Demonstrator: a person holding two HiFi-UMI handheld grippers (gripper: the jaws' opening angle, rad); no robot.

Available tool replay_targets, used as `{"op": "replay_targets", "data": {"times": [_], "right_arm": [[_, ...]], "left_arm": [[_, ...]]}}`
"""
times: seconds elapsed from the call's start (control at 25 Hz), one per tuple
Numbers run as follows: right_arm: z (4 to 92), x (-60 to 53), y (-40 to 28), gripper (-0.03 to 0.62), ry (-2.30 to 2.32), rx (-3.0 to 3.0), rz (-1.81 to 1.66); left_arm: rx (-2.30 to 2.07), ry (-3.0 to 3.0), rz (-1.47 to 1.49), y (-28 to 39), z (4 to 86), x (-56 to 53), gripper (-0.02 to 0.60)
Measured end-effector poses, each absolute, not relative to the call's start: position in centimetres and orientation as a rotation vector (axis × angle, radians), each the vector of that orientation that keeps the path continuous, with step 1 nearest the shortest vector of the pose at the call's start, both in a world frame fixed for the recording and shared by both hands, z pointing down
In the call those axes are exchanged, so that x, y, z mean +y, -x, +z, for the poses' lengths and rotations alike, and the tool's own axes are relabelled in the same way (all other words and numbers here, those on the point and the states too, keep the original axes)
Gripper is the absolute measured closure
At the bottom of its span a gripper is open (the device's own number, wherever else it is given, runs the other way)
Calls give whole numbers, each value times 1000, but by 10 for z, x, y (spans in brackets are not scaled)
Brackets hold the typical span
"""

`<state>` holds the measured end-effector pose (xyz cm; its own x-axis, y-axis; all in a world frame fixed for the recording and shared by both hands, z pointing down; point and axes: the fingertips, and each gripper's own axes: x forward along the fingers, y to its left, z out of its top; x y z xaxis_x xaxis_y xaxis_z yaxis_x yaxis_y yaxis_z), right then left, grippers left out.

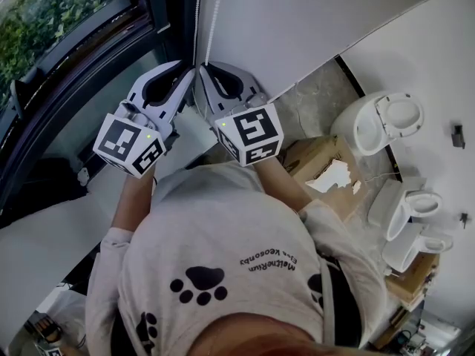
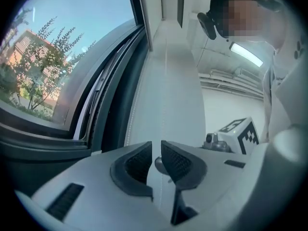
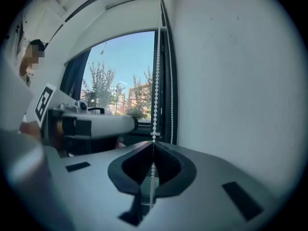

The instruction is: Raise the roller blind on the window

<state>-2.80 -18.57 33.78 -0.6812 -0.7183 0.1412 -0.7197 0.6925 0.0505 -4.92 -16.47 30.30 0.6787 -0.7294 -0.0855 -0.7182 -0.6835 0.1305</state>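
My right tool (image 3: 153, 146) is clamped tight on the bead chain (image 3: 155, 81), a string of small round white plastic beads. One strand runs straight up from between the black pads. A second strand hangs just beyond it, against the dark, smooth window frame (image 3: 164, 81).

My left tool (image 2: 156, 147) sits just beside the right one, their tips almost meeting in the head view. Its jaws stand a narrow slit apart. A small rounded grey shape shows in that slit. I cannot tell what it is, and the pads do not press on it. Both tools have smooth, pale grey shells and cross-hatched black pads.

Above the right tool a curved white band (image 3: 115, 18) crosses the top of the glass. Whether that is the roller blind or the lintel, I cannot tell. The pane under it looks out on green trees and blue sky.

To the right of the right tool is a plain matt white wall (image 3: 231, 81). Below both tools, on the mottled grey floor (image 1: 312, 102), there are glossy white ceramic toilets (image 1: 378, 121) and a torn brown cardboard box (image 1: 319, 158).
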Motion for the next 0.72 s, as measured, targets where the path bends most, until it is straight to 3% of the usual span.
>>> {"op": "replay_targets", "data": {"times": [0.72], "right_arm": [[430,-191,32,585,-1094,-2612,122]], "left_arm": [[-1159,-2868,-180,33,274,-169,517]]}}
